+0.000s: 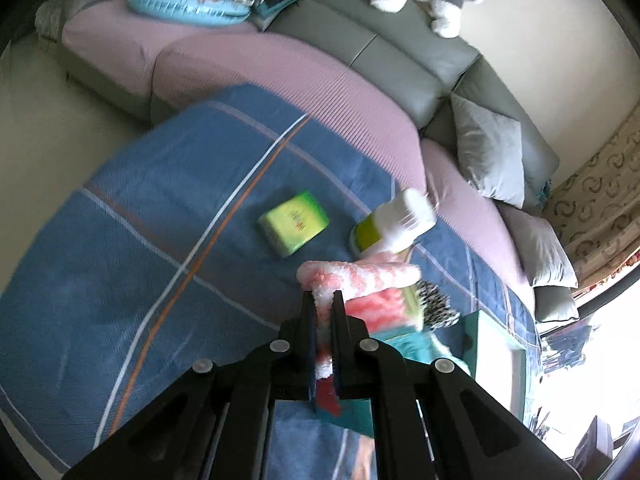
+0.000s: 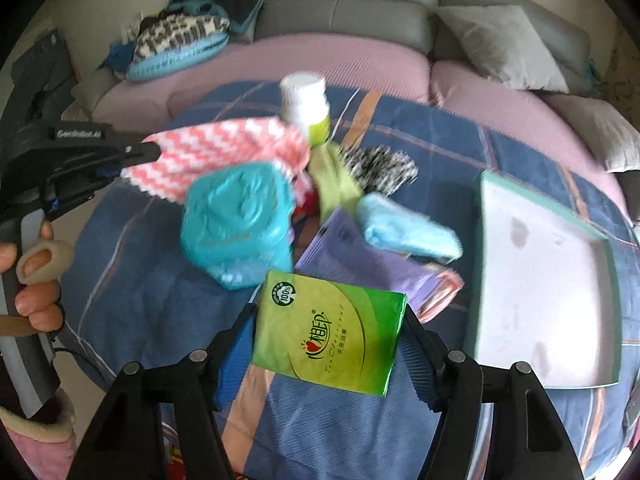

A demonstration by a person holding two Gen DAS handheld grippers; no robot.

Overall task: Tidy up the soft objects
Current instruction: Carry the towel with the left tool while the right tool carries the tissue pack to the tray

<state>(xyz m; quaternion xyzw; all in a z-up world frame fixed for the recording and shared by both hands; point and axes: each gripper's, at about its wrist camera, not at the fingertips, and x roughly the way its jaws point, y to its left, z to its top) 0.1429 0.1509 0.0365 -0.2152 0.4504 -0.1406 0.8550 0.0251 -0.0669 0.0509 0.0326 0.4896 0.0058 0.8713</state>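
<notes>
Pinched at its edge in the closed left gripper (image 1: pixel 323 300): a pink-and-white zigzag cloth (image 2: pixel 216 148), lifted off the pile, at left centre of the right wrist view and just above the fingers at lower centre of the left wrist view. Clamped flat between the pads of the right gripper (image 2: pixel 330 328): a green tissue pack (image 2: pixel 328 332), at lower centre of the right wrist view, hanging above the blue plaid blanket (image 2: pixel 132 280).

Heaped at centre of that view, just behind the pack: a turquoise plastic-wrapped bundle (image 2: pixel 236 220), a light blue fluffy cloth (image 2: pixel 408 228), a lilac packet (image 2: pixel 360 264), a lime green cloth (image 2: pixel 336 184), a black-and-white patterned cloth (image 2: pixel 380 168). Standing at the far edge of the pile, a white bottle with a green label (image 2: pixel 306 108).

At right, lying on the blanket, a shallow teal-rimmed tray (image 2: pixel 604 240).

Beyond, at top, a pink-covered sofa (image 1: pixel 320 80) with grey cushions.

At left edge, a hand (image 2: pixel 38 280) around the left gripper's handle.
</notes>
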